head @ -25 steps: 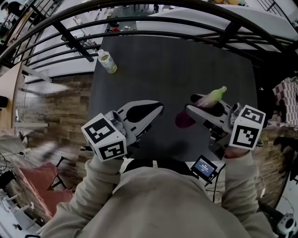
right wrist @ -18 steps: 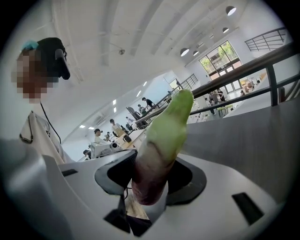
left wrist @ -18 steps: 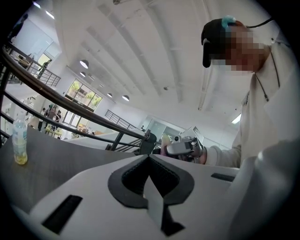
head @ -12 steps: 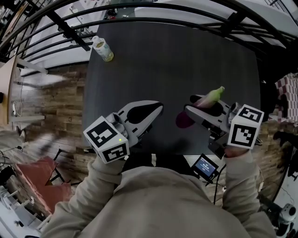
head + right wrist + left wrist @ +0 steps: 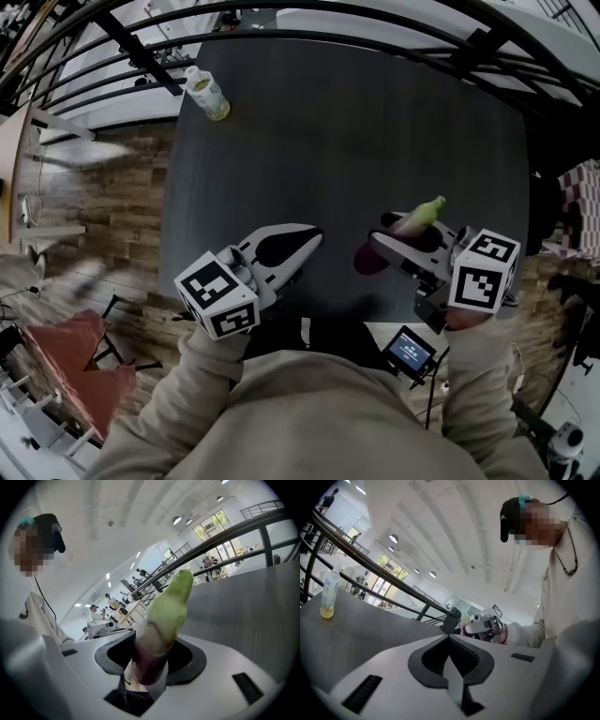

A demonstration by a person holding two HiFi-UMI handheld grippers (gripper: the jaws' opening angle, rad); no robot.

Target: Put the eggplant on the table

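While the right gripper (image 5: 380,232) clamps a smooth, tapered purple-and-green eggplant (image 5: 164,616) between its jaws, the left gripper (image 5: 314,236) is closed and empty.

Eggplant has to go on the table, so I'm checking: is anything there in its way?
Nothing visible. The right gripper holds the eggplant over bare table. The only other thing there, a bottle, stands at the far left corner. The left gripper, shut and empty, is off to the side.

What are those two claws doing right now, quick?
Left gripper: closed, empty.
Right gripper: closed on the eggplant.
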